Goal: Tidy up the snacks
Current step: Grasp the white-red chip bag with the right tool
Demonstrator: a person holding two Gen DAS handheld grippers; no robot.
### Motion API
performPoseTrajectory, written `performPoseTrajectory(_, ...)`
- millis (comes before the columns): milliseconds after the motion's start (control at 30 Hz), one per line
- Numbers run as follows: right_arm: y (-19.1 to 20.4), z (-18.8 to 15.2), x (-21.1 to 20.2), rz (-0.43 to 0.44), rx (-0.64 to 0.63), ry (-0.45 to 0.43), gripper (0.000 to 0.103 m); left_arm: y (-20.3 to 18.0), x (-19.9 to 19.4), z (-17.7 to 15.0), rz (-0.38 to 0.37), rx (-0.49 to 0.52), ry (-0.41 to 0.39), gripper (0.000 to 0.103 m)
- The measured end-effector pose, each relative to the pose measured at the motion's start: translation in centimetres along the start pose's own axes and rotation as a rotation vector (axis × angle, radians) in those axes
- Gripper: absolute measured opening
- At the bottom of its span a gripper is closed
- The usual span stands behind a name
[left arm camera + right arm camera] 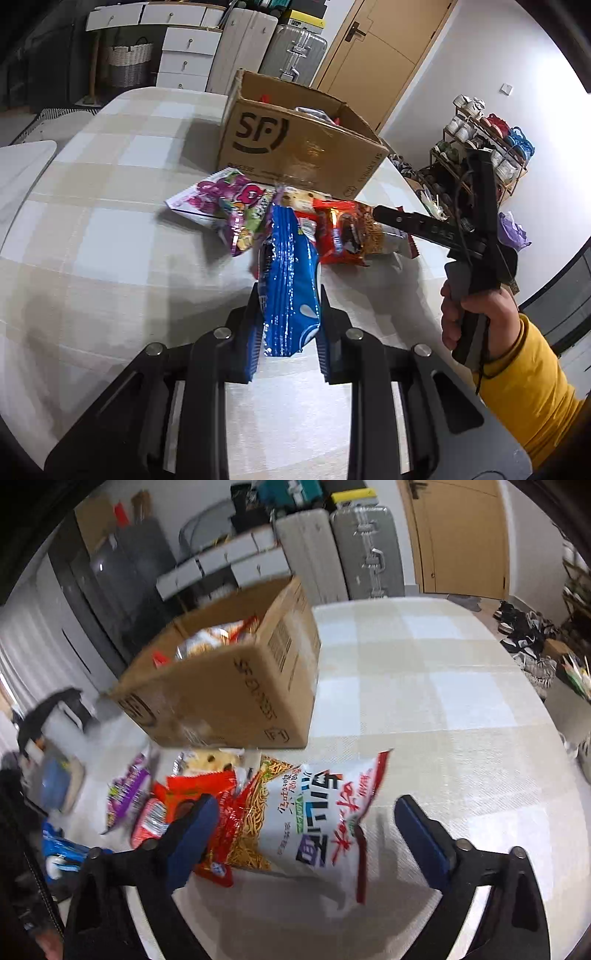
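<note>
Clamped between the left claw [289,314], a blue cookie packet [288,280] hangs lifted above the checked desk [110,236], with a purple candy bag [221,203] and red packets [340,232] lying beyond it before an open cardboard box [295,147]; the right hand [476,314] holds its tool at the right. From the right wrist, the right claw [306,834] stands apart, straddling a white noodle-snack bag [321,823] on the desk without pressing it, near the box [229,686], which already holds snacks.
</note>
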State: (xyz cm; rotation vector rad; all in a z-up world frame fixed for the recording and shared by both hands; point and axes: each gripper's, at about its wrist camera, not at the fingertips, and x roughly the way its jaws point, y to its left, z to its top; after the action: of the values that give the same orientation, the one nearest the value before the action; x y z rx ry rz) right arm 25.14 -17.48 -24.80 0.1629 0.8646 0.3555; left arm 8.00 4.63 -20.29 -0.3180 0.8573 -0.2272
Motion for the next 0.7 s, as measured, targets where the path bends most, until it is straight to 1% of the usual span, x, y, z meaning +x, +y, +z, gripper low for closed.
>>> performPoseTrajectory(33, -0.1, 0.0, 0.4, 0.006, 0.003, 0.007, 0.083, 0.2, 0.2, 0.0, -0.002, -0.005, 0.003, 0.021)
performPoseTrajectory(100, 0.0, -0.1, 1.2, 0.002, 0.005, 0.034, 0.078, 0.8, 0.2, -0.1, -0.003, -0.015, 0.009, 0.021)
performPoseTrajectory(133, 0.0, -0.3, 1.6, -0.003, 0.005, 0.046, 0.073, 0.9, 0.1, -0.2, -0.003, -0.022, 0.011, 0.021)
performPoseTrajectory(200, 0.0, -0.7, 1.6, 0.007, 0.001, 0.043, 0.069, 1.3, 0.0, -0.3, -0.008, -0.031, 0.015, 0.021)
performPoseTrajectory(333, -0.2, -1.1, 0.9, 0.034, -0.005, 0.043, 0.056, 1.5, -0.2, -0.4, -0.009, -0.037, 0.016, 0.021)
performPoseTrajectory(367, -0.3, -1.2, 0.7, 0.043, -0.002, 0.039, 0.055, 1.5, -0.4, -0.4, -0.01, -0.036, 0.015, 0.021)
performPoseTrajectory(533, -0.5, -2.1, -1.5, 0.057, 0.009, 0.002, 0.054, 0.9, -1.5, -0.5, -0.005, -0.025, -0.002, 0.021)
performPoseTrajectory(700, -0.6, -2.7, -5.6, 0.091, 0.047, -0.085, 0.054, 0.0, -3.0, -0.8, 0.001, -0.004, -0.02, 0.021)
